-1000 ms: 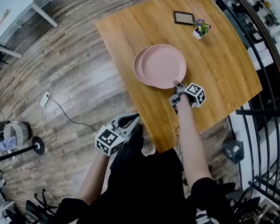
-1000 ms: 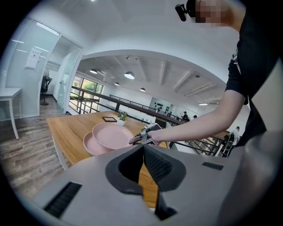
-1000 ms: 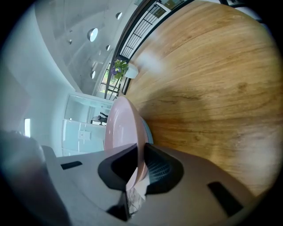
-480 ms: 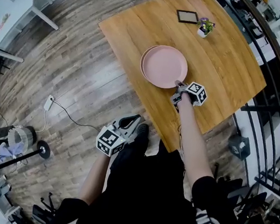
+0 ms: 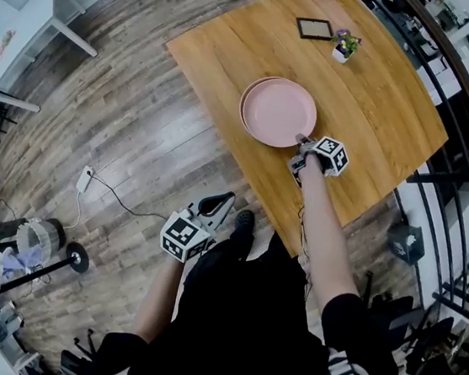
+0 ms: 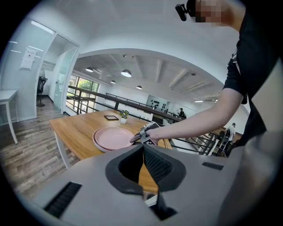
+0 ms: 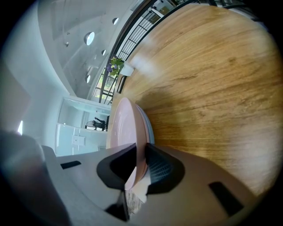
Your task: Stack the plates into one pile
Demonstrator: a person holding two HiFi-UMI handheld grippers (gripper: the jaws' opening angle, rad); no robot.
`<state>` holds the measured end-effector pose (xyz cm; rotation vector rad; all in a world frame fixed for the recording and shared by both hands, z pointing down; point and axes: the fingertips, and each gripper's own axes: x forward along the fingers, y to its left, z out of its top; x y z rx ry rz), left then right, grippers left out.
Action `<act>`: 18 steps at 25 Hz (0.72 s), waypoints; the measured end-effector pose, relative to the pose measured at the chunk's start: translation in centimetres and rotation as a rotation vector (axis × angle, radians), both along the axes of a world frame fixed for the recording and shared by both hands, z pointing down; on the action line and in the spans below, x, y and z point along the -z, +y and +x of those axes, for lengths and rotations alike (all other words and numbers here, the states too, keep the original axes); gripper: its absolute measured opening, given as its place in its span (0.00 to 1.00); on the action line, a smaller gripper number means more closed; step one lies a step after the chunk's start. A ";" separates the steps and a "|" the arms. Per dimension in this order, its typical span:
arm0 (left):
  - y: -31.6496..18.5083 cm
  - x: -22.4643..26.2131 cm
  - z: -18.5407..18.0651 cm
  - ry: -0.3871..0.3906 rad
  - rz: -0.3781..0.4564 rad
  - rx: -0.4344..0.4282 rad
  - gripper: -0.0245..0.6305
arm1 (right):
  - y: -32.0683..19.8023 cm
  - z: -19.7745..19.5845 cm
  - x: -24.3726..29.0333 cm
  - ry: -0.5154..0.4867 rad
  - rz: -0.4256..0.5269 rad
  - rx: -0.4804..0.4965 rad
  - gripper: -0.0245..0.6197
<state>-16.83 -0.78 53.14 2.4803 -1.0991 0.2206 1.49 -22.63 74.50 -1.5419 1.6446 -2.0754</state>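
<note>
Right claw (image 5: pixel 301 139), jaws just opening round the top plate (image 5: pixel 279 111) rim, seems to be releasing; next, withdraw without nudging it. Left claw (image 5: pixel 222 202) hangs closed.

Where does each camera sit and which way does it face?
Head view: on the head, steeply down at table, plates; shows torso, arms, left tongs, right tongs.
Left gripper view: rides shut left tongs, faces plates and right arm.
Right gripper view: along right tongs, just opening around top plate's rim.
All share the plates.
</note>
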 end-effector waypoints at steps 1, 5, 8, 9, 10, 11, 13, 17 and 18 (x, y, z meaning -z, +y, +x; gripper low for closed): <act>0.0 0.0 -0.1 0.001 0.001 0.000 0.07 | -0.1 0.0 0.0 0.004 0.000 -0.001 0.14; 0.0 0.0 -0.5 0.002 0.002 0.001 0.07 | 0.0 0.0 -0.2 0.019 0.001 -0.010 0.14; -0.1 -0.1 -0.7 0.002 0.003 0.004 0.07 | 0.0 -0.2 0.0 0.039 0.014 0.008 0.16; -0.1 0.0 -0.8 0.003 0.004 0.004 0.07 | -0.2 -0.4 0.1 0.041 0.022 0.017 0.18; -0.1 0.1 -0.8 0.003 0.006 0.003 0.07 | -0.3 -0.6 0.3 0.040 0.031 0.026 0.21; -0.2 0.2 -0.7 0.004 0.008 0.002 0.07 | -0.3 -0.8 0.5 0.039 0.039 0.035 0.24; -0.3 0.4 -0.6 0.004 0.015 0.001 0.07 | -0.3 -0.9 0.8 0.041 0.051 0.050 0.29; -0.4 0.6 -0.4 0.001 0.021 -0.006 0.07 | 0.1 -1.1 0.8 0.042 0.058 0.059 0.35; -0.4 0.6 -0.3 0.000 0.021 -0.009 0.07 | 0.2 -1.2 0.8 0.042 0.060 0.062 0.35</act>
